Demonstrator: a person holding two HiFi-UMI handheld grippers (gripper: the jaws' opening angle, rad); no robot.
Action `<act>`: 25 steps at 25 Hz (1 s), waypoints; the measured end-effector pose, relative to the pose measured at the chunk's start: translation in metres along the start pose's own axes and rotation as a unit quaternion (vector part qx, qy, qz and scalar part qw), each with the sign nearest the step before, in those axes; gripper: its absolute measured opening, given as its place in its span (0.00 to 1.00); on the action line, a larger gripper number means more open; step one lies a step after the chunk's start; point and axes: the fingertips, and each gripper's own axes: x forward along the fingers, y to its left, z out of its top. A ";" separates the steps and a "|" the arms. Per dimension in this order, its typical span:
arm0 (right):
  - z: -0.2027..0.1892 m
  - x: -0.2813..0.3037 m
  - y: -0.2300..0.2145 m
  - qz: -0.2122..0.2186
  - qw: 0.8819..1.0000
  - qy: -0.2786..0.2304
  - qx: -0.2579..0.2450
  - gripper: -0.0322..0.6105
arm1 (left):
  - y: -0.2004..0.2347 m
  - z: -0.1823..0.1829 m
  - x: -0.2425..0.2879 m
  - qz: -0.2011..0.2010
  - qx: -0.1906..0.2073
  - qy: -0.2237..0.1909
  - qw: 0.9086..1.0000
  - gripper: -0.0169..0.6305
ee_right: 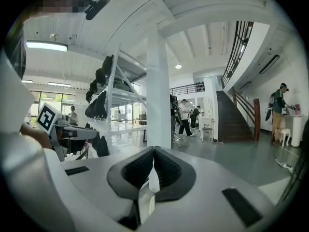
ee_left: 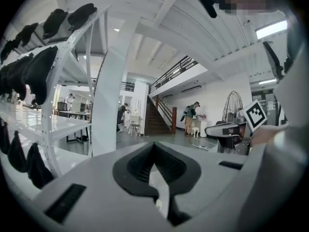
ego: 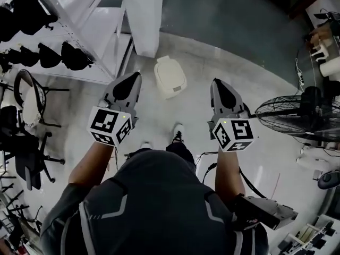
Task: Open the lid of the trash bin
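A small cream trash bin (ego: 170, 76) with its lid down stands on the grey floor, just ahead of the person's feet and beside a white pillar (ego: 144, 15). My left gripper (ego: 133, 79) hangs to the bin's left, held high above the floor, its jaws shut and empty. My right gripper (ego: 218, 85) is to the bin's right, also shut with nothing in it. Both gripper views look level across the hall, and the bin is out of sight in them; the left gripper (ee_left: 153, 146) and the right gripper (ee_right: 153, 151) show their tips pressed together.
A white rack (ego: 58, 31) with black helmets stands at the left, with black chairs (ego: 26, 142) below it. A floor fan (ego: 300, 118) and cables lie at the right. People walk in the distance near a staircase (ee_right: 236, 115).
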 end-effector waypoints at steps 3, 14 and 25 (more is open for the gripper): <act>0.001 0.023 -0.034 0.016 1.000 0.003 -0.001 0.09 | -0.001 0.006 0.037 0.020 -0.002 0.012 1.000 0.04; -0.004 0.075 -0.118 0.051 0.999 0.010 0.009 0.09 | 0.001 0.016 0.129 0.062 0.002 0.038 0.997 0.04; -0.026 0.141 -0.110 0.008 0.999 0.037 0.005 0.09 | 0.071 -0.007 0.170 0.029 -0.012 0.051 0.998 0.04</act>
